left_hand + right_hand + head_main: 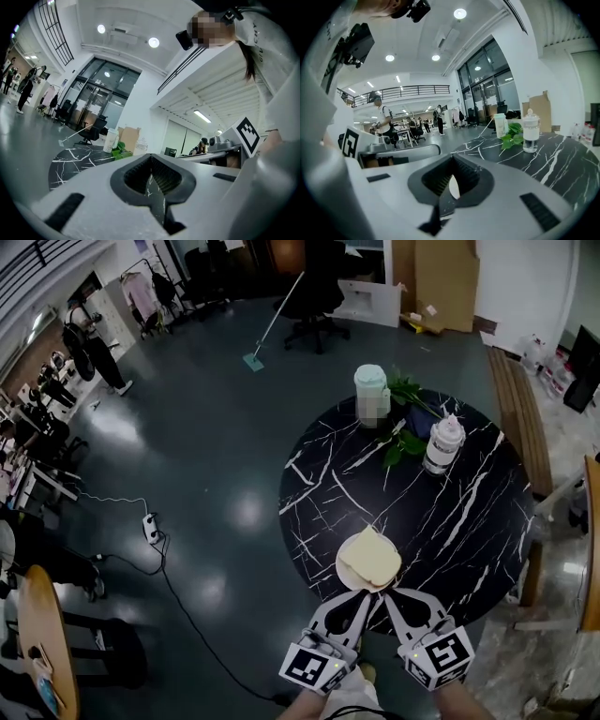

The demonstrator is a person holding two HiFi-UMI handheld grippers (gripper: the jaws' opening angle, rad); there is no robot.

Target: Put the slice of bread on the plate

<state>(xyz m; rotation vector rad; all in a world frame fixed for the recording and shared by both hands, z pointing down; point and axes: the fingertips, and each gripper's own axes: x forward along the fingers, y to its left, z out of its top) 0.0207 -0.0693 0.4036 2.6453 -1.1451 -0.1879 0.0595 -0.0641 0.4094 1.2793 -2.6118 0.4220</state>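
A pale slice of bread (371,557) lies on a small white plate (343,574) near the front edge of the round black marble table (450,521). Both grippers hang just in front of the plate, pointing at it and side by side. In the head view the left gripper (363,599) and the right gripper (389,595) have their tips close to the plate's near rim, apart from the bread. Each gripper's own view shows its jaws together with nothing between them: left gripper (151,158), right gripper (452,157). A white sliver shows through the right jaws' gap.
At the table's far side stand a lidded white cup (371,395), a green plant sprig (405,423) and a clear bottle (442,443). A power strip with its cable (150,526) lies on the dark floor to the left. Beyond are an office chair (314,306) and people.
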